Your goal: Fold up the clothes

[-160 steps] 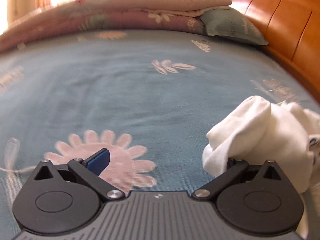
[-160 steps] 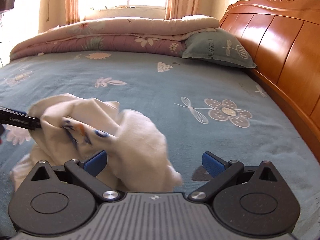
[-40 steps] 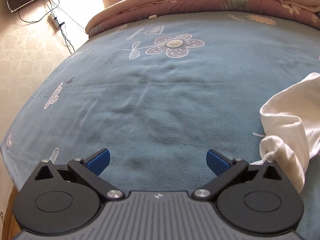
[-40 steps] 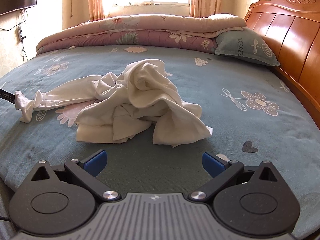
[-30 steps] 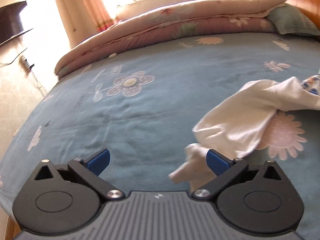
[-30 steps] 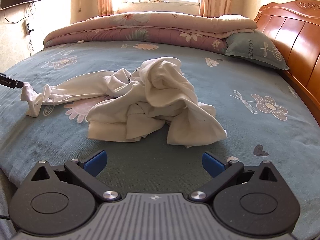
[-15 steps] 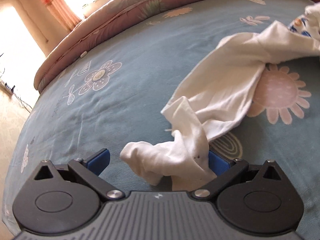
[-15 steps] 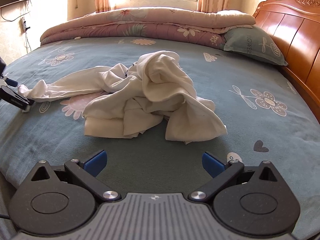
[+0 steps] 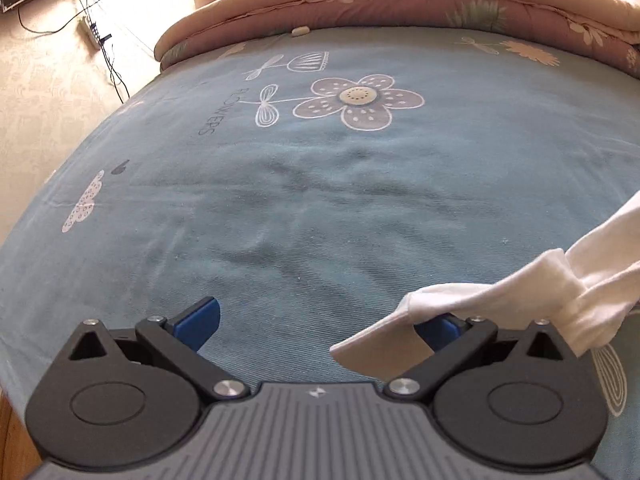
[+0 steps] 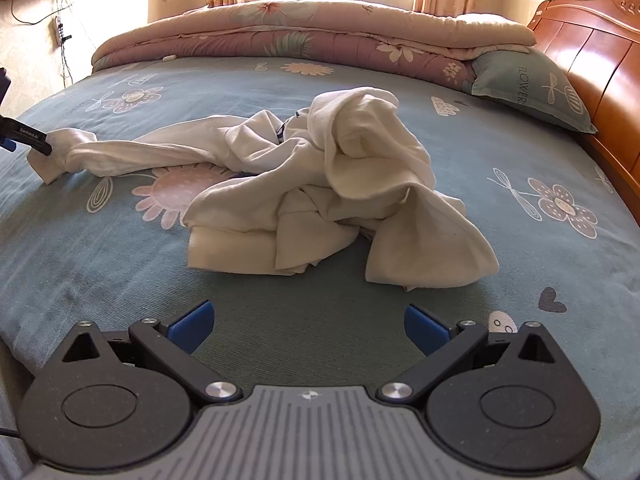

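The garment is white or cream, crumpled into a loose heap near the middle of the bed, with a raised hump on top, flat folded layers beneath, and a broad flap spilling toward the near right. A small dark blue mark shows in the folds near the hump. One long twisted sleeve runs out of the heap to the left, lying low across a pink flower print on the blue sheet; the whole thing is longest left to right. The sleeve's bunched end drapes over the right finger of the left gripper, whose jaws stand wide apart, so the cloth rests on one finger and is not pinched. The right gripper is also spread wide and holds nothing, sitting just short of the heap's near edge above bare sheet. Open sheet lies on all sides of the heap. A folded quilt runs along the far side, a pillow sits far right against the wooden headboard, and the bed's left edge drops to the floor.
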{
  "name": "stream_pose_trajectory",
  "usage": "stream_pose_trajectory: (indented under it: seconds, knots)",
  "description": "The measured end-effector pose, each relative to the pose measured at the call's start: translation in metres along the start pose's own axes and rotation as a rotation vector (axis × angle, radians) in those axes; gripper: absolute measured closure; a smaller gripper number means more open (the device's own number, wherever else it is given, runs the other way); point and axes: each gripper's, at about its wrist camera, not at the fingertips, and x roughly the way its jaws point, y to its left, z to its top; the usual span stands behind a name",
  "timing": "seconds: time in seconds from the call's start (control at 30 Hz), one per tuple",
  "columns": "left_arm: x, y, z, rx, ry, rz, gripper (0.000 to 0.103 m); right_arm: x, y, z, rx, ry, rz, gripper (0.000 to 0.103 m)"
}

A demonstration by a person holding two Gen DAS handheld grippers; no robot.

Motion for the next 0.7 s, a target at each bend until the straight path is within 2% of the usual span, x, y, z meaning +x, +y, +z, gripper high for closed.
stream_pose_trajectory:
  seconds: [0.17,0.3,0.37,0.5,0.63,0.7]
  knots:
    - [0.009,0.007,0.013,-0.015,-0.019,0.04,0.0,0.003,0.005,0.003,-0.013,0.013,-0.001,0.0]
    - [0.031,0.033,0.031,-0.118,0.019,0.107,0.0,0.003,0.006,0.006,-0.018,0.016,-0.009,0.0]
    - [0.04,0.048,0.036,-0.163,0.037,0.148,0.001,0.004,0.006,0.007,-0.02,0.018,-0.013,0.0]
    - [0.05,0.07,0.038,-0.188,0.062,0.262,0.001,0.004,0.007,0.01,-0.025,0.021,-0.022,0.0]
    - [0.041,0.079,0.033,-0.213,0.054,0.194,0.001,0.006,0.01,0.011,-0.032,0.021,-0.012,0.0]
    - [0.034,0.068,0.03,-0.163,0.056,0.13,0.001,0.008,0.013,0.012,-0.038,0.02,-0.001,0.0]
